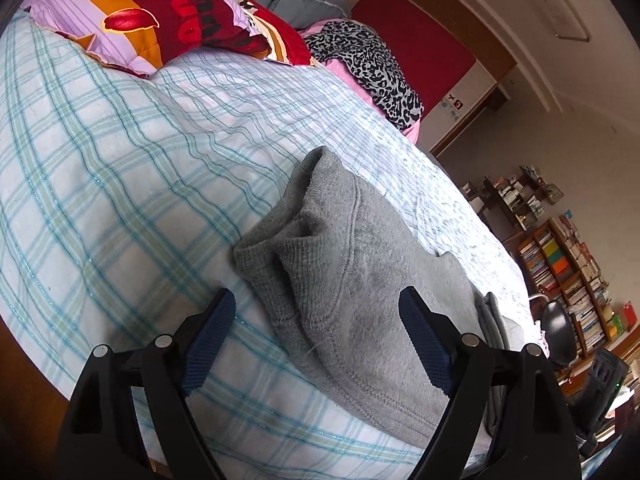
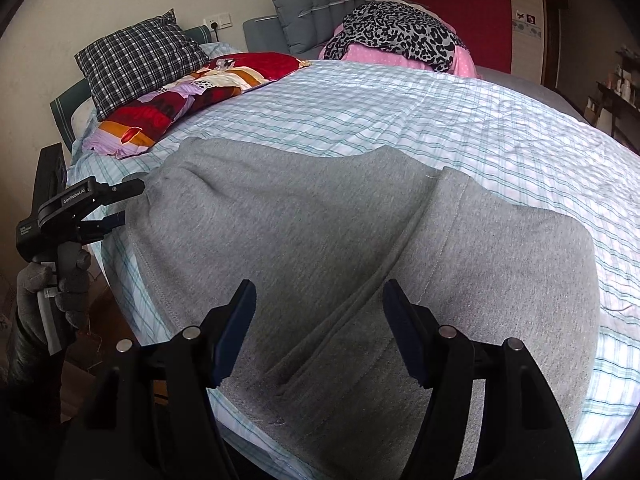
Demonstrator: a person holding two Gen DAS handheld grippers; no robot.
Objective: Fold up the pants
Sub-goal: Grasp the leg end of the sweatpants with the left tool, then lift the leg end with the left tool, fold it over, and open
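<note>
grey pants (image 2: 320,248) lie spread on the checked sheet (image 2: 460,120), at the edge nearest us. left gripper (image 1: 316,336) gapes wide by the cuff, empty; right gripper (image 2: 320,328) hovers open above. risk: pinching sheet along with fabric.

We see soft, even daylight across the checked bedsheet (image 1: 120,168), without glare. Both fisheye views bend strongly toward dark, vignetted corners, and the bookshelf (image 1: 568,272) looks slightly soft.
</note>
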